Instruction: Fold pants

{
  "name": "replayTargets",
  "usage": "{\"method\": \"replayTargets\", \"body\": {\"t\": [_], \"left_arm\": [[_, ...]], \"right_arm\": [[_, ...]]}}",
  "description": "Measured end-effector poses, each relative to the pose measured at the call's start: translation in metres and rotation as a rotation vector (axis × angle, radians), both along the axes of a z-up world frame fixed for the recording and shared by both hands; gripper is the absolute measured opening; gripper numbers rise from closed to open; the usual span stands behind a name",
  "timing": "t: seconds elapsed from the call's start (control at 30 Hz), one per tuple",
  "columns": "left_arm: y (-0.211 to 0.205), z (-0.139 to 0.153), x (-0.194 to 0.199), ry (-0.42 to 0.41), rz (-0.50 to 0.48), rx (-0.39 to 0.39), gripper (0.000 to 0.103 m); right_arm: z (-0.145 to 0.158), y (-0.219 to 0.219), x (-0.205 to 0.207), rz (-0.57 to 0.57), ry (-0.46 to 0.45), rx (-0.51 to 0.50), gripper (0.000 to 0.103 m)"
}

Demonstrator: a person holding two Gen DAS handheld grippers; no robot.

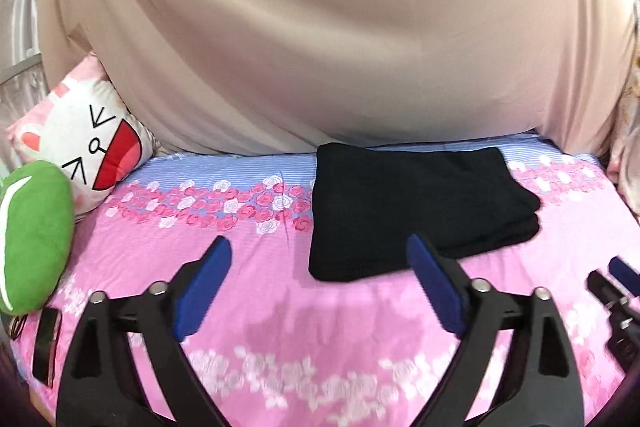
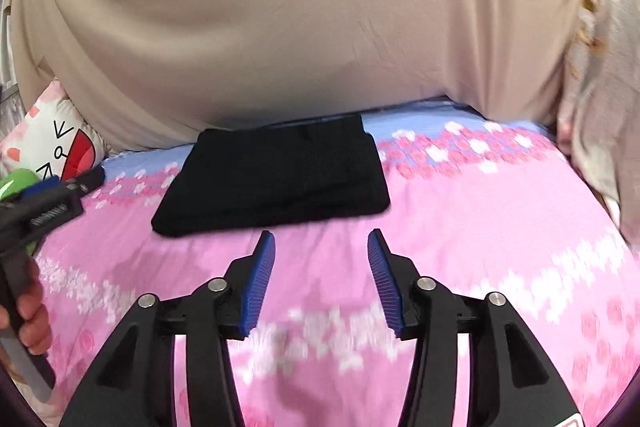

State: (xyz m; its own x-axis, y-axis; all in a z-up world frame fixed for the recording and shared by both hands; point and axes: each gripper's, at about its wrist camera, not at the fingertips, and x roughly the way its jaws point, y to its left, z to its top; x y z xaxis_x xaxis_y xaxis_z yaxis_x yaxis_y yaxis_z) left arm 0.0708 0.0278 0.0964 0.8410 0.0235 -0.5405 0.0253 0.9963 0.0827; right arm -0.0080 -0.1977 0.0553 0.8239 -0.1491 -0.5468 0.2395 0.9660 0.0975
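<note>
The black pants (image 1: 412,203) lie folded into a compact rectangle on the pink flowered bedsheet (image 1: 280,307), near the far side of the bed. My left gripper (image 1: 320,251) hangs above the sheet in front of the pants, jaws wide apart, nothing between them. In the right wrist view the pants (image 2: 276,175) lie just beyond my right gripper (image 2: 322,247), which stands open about halfway with only sheet (image 2: 480,227) showing between its blue pads. Neither gripper touches the cloth. The left gripper's body (image 2: 44,203) shows at the left edge, held by a hand (image 2: 34,323).
A beige curtain (image 1: 320,27) drapes down to the bed's far edge. A white cartoon cushion (image 1: 84,143) and a green plush (image 1: 32,231) sit at the left. A dark phone (image 1: 46,343) lies at the near left. The right gripper's tip (image 1: 616,291) shows at the right edge.
</note>
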Motion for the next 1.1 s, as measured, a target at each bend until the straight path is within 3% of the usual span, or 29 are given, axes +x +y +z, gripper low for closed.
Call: {"method": "replayTargets", "body": {"t": [0.07,0.23,0.43,0.77,1.1], "left_arm": [[0.001,0.0,-0.02,-0.008,-0.013,-0.015,0.098],[-0.001,-0.014,-0.054,0.02,-0.036,-0.027,0.098],[-0.001,-0.036,-0.083,0.072,-0.053,-0.053,0.098],[0.004,-0.062,-0.097,0.115,-0.032,-0.04,0.098],[0.006,-0.068,-0.101,0.123,-0.053,-0.038,0.098]], "right_arm": [[-0.008,0.001,-0.014,-0.01,-0.007,0.013,0.058],[-0.026,0.002,-0.041,-0.037,0.005,0.039,0.058],[-0.027,0.013,-0.066,-0.061,-0.004,0.022,0.058],[-0.029,0.035,-0.073,-0.017,0.004,0.015,0.058],[-0.03,0.05,-0.071,-0.003,0.017,-0.011,0.058]]}}
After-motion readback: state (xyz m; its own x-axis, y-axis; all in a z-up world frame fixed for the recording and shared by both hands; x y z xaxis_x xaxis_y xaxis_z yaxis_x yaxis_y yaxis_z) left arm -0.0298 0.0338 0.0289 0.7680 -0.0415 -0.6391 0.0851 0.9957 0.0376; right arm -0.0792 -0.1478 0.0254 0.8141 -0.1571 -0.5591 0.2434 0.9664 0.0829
